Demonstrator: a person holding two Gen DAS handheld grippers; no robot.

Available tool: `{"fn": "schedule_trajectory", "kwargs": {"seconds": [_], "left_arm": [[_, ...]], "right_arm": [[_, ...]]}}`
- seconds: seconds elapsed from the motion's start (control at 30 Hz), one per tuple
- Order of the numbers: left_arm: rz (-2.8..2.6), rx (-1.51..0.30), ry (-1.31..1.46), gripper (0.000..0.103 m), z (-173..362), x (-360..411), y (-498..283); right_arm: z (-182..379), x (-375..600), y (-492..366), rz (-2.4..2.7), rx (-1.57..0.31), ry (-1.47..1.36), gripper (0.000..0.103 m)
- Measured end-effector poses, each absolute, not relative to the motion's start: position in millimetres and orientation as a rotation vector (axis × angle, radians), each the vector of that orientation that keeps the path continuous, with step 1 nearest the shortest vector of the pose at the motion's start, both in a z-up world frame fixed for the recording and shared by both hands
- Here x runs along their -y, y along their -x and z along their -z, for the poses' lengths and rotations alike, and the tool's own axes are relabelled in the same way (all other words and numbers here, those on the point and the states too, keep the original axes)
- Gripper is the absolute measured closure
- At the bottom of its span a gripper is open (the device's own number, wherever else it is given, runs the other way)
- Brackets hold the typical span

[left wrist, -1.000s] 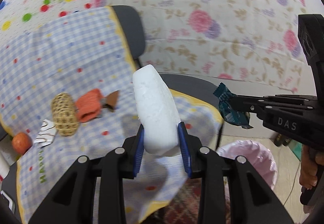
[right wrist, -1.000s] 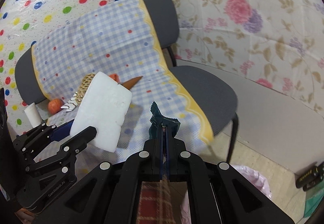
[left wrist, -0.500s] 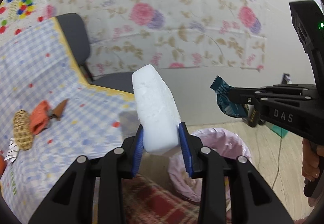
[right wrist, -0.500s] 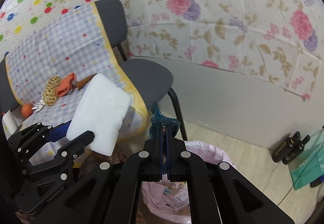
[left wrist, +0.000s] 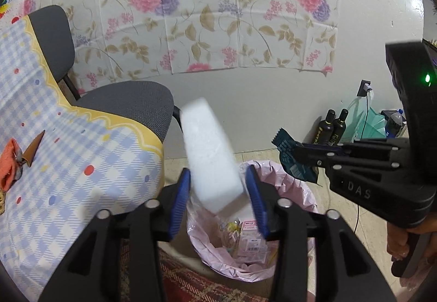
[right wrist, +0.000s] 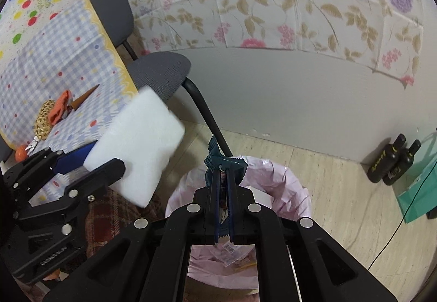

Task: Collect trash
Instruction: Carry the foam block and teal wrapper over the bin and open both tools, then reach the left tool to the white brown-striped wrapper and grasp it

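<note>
Left gripper (left wrist: 220, 194) jaws just opening, apart around light, rigid foam block (left wrist: 210, 154); broad faces grip best.

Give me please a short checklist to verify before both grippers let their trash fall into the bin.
1. White foam block above pink-lined bin: ok.
2. Left gripper has just been opening; block blurred and tilted between the pads: ok.
3. Teal wrapper over the bin: ok.
4. Right gripper has just been opening, wrapper between the jaws; released: cannot tell.
5. Room in the bin: ok.
</note>
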State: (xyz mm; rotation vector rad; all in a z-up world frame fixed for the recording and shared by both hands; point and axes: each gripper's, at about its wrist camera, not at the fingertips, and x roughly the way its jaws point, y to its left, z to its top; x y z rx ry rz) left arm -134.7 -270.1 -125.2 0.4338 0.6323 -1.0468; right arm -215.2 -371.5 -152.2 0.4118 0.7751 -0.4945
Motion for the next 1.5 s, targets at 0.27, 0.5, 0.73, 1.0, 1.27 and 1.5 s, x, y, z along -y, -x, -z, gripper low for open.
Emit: {"fn": "schedule_trajectory", "kwargs": {"seconds": [0.27,0.5,0.73,1.0,1.27,1.5], "left_arm": [[1.012,-0.635,-0.369,0.046,115.4,255.8,120.7],[0.888,-0.604,-0.288,0.039,90.9,221.9,97.0],[0.741,-0.566,-0.255,0.039,62.9,180.9,78.3],[0.550,-0.553,-0.229,0.027,43.8,123.5,58.0],[0.351,-0.551,-0.182,0.011,32.4,60.9,34.4],[0.209,-0.576,-0.109,0.011,30.2,11.6,8.3]], "right_arm": [[162.2,382.9,215.2,0.525,-0.803,-0.438,0.066],[131.3,379.8,218.5,0.528,-0.739,-0.418,0.054],[88.3,360.0,202.1,0.471,-0.677,-0.346,0.039],[57.4,317.2,150.3,0.312,-0.644,-0.240,0.016],[39.1,262.1,93.9,0.137,-0.632,-0.121,0.015],[33.9,224.2,50.4,0.033,-0.618,-0.067,0.016]]}}
